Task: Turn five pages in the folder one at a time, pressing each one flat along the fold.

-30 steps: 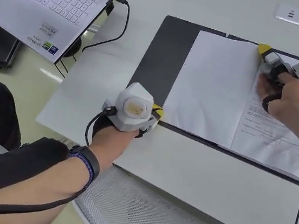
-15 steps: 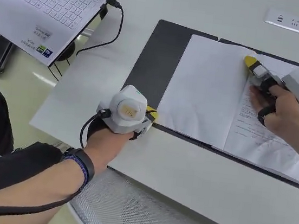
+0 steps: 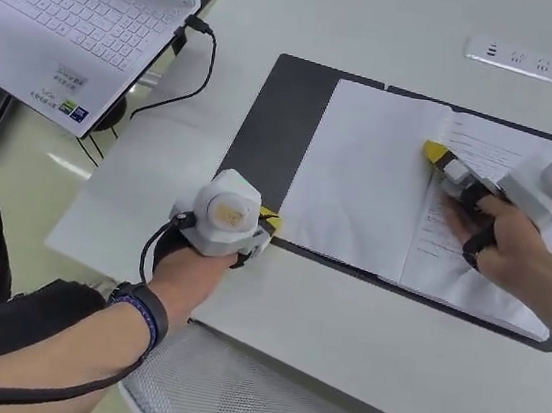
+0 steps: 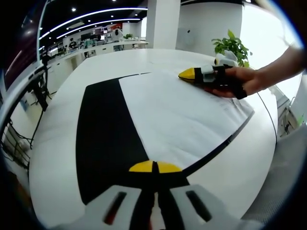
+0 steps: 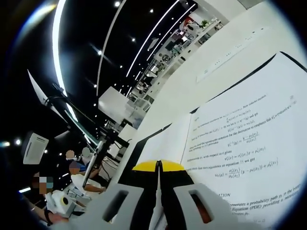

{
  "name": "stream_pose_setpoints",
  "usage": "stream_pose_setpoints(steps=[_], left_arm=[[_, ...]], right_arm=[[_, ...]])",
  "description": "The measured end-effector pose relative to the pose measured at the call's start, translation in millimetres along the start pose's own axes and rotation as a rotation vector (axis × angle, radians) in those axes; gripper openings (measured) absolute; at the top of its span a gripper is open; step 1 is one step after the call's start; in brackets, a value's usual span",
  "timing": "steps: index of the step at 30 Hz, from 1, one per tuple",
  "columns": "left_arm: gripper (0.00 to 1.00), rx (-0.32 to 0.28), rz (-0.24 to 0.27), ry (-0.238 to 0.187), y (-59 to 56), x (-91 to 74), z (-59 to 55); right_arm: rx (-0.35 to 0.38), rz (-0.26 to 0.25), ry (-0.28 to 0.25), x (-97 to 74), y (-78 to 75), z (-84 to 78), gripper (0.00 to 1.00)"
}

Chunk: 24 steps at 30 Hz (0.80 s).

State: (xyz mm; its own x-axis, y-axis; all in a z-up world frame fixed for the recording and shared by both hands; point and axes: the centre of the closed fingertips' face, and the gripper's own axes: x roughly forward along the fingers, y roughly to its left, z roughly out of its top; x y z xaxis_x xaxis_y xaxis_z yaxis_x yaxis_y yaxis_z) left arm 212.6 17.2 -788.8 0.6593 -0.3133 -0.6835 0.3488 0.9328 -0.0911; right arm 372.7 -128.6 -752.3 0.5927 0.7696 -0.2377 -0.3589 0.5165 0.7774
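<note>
A black folder (image 3: 277, 116) lies open on the white table. A blank turned page (image 3: 366, 172) covers its left half and a printed page (image 3: 466, 260) its right. My right gripper (image 3: 434, 153), yellow-tipped and shut, rests on the paper by the fold, near the upper part of the page; in its own view the shut tips (image 5: 158, 166) sit over the printed page (image 5: 240, 139). My left gripper (image 3: 266, 220) is shut and presses on the folder's lower left corner; its tips (image 4: 154, 167) lie on the black cover (image 4: 108, 139), with the right gripper (image 4: 189, 74) beyond on the page.
A white laptop (image 3: 68, 10) with a plugged cable (image 3: 197, 66) sits at the upper left. A power strip (image 3: 540, 68) lies at the table's far right. The table's front edge (image 3: 268, 352) runs close below the folder, with a mesh chair beneath.
The right gripper has slid down along the fold from the page's top edge toward the middle. The left gripper stays on the folder's corner. The head camera has shifted.
</note>
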Motion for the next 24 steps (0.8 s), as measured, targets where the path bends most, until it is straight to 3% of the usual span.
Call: stream_pose_setpoints(steps=[3, 11, 12, 15, 24], left_arm=[[0.00, -0.001, 0.002, 0.000, 0.4, 0.9, -0.1], [0.00, 0.000, -0.003, -0.002, -0.2, 0.9, -0.3], [0.00, 0.000, -0.003, -0.002, -0.3, 0.9, -0.3], [0.00, 0.000, -0.003, -0.002, -0.4, 0.9, -0.4], [0.00, 0.014, -0.019, 0.000, -0.9, 1.2, -0.6]], right_arm=[[-0.028, 0.023, 0.035, -7.7, 10.1, -9.6, 0.00], [-0.029, 0.032, 0.046, -19.0, 17.9, -18.1, 0.00], [-0.027, 0.031, 0.046, -16.6, 8.0, -16.2, 0.00], [-0.018, 0.030, 0.041, -18.9, 5.7, -18.0, 0.00], [-0.008, 0.052, 0.068, -34.5, 14.4, -41.3, 0.00]])
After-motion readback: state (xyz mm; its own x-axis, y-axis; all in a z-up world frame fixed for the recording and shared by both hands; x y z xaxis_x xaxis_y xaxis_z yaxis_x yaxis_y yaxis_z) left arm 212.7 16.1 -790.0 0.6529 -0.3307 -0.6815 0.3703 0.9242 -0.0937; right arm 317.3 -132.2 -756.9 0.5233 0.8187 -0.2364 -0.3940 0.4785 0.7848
